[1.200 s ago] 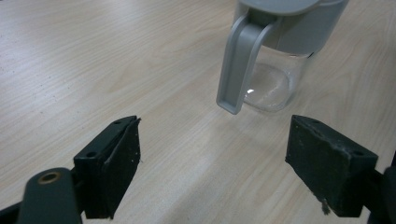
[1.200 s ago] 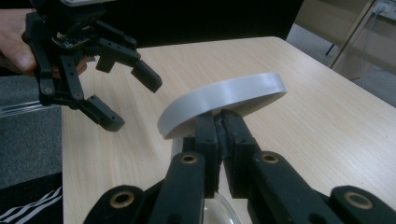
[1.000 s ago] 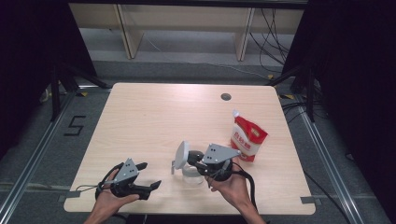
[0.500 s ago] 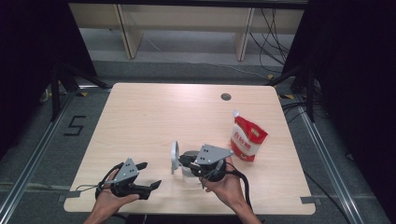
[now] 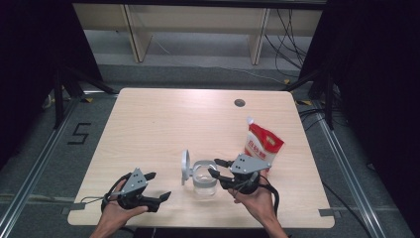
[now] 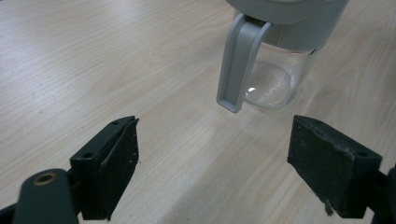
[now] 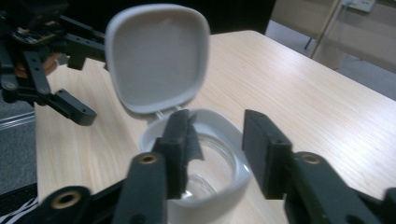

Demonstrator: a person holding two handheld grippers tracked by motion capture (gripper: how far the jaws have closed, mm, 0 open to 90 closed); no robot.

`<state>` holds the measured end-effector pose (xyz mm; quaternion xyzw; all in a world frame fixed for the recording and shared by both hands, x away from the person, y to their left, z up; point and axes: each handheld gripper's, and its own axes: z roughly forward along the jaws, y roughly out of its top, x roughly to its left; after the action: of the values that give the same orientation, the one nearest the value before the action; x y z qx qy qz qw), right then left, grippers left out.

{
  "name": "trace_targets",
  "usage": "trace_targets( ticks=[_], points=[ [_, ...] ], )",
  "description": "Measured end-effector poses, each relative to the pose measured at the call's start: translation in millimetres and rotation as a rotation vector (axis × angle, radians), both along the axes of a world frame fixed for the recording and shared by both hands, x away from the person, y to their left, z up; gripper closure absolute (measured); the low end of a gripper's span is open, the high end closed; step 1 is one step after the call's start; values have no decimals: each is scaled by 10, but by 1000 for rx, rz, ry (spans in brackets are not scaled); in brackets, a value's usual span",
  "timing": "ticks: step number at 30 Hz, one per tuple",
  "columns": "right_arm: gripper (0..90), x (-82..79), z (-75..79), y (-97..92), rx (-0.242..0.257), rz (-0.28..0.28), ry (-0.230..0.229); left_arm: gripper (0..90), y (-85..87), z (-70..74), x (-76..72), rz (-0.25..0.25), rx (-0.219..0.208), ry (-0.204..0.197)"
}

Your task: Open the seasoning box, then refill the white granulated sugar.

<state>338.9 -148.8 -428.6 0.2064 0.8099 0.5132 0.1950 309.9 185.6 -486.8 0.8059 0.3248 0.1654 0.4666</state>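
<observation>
Near the front edge of the desk (image 5: 163,124), roughly midway between both hands, stands a clear glass jar (image 5: 204,181) with a grey collar, upright, its hinged grey lid (image 5: 185,166) flipped up on the left side and standing on edge. Just right of the jar, the right gripper (image 5: 216,167), held in the right hand (image 5: 255,201), pointing left at the rim; jaws have just been opening and now part-way apart with no pad pressing on anything, one over the jar's mouth and the other by its rim in the right gripper view. Well left of the jar, near the front left corner, the left gripper (image 5: 158,186) in the left hand (image 5: 115,213), spread wide and gripping nothing, bare wood between its jaws, the jar's grey latch tab (image 6: 238,63) hanging just beyond them in the left gripper view. Farther right and a little back, a red and white pouch (image 5: 263,143) propped up on the desk, clear of the right gripper.
</observation>
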Motion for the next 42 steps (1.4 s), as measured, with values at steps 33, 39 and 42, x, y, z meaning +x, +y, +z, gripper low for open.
trace_targets(
  ticks=[33, 39, 42],
  points=[
    [429, -204, -346, -775, 68, -224, 64, 155, -42, -7, 28, -24, 17, -3],
    [429, -270, -359, -895, 60, -252, 68, 153, -44, 1, 33, -44, 4, -11],
    [424, -316, -361, -945, 71, -283, 102, 153, -42, -1, 33, -42, 10, -12]
  ],
)
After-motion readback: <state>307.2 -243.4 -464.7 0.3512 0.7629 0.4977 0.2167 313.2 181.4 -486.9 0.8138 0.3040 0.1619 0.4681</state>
